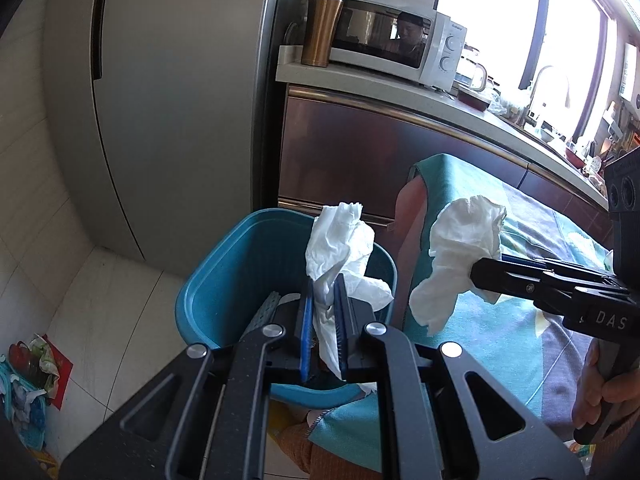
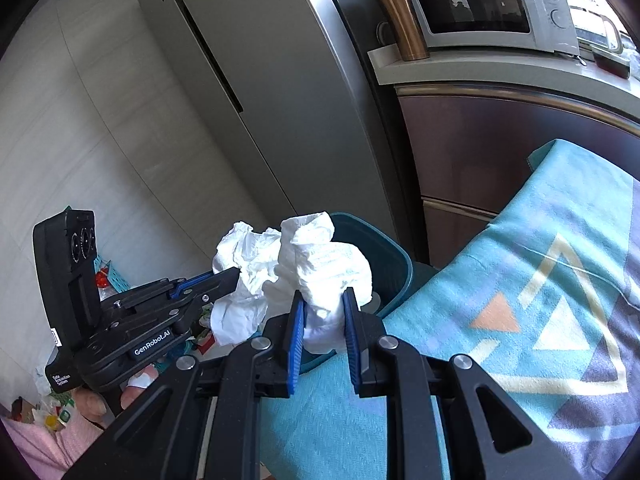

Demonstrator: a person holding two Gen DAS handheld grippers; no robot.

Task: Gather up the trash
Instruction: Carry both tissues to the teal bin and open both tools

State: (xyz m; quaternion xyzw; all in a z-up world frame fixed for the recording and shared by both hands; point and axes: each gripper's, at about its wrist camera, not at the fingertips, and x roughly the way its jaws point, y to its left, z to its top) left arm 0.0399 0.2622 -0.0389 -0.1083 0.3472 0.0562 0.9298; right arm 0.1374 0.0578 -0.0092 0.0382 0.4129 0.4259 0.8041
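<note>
A: Carrying stage, by my reading. Left gripper (image 1: 324, 300) is clenched on a crumpled white tissue (image 1: 340, 248), pinched between its blue pads (image 1: 307, 320); the paper sticks up and droops over the near side of the blue bin (image 1: 224, 280)

B: And the other one?

A: Right gripper (image 2: 323, 320) is also clamped on its own tissue wad (image 2: 324, 264). Seen from the left wrist view, that wad hangs over the edge of the teal patterned cloth (image 2: 520, 280), just beside the bin's rim rather than above the opening

B: So neither piece is in the bin yet?

A: Correct, both are held in the air. Left one sits over the mouth of the bin; right one is near but off to the side. Bin stands on the floor, tucked against the cloth-covered surface, with the fridge (image 1: 168, 100) behind it. Something grey lies inside the bin; cannot tell what

B: Next move?

A: Judgement only: left jaws need to spread while the tissue is over the opening, low enough that the light paper does not drift out. Right hand would have to shift across until its wad clears the rim, then let go too

B: Risks?

A: Tissue may cling to the ribbed pads. Also, the two grippers are close together, so they could bump over the bin. More litter (image 1: 28, 380) on the floor at far left, untouched
</note>
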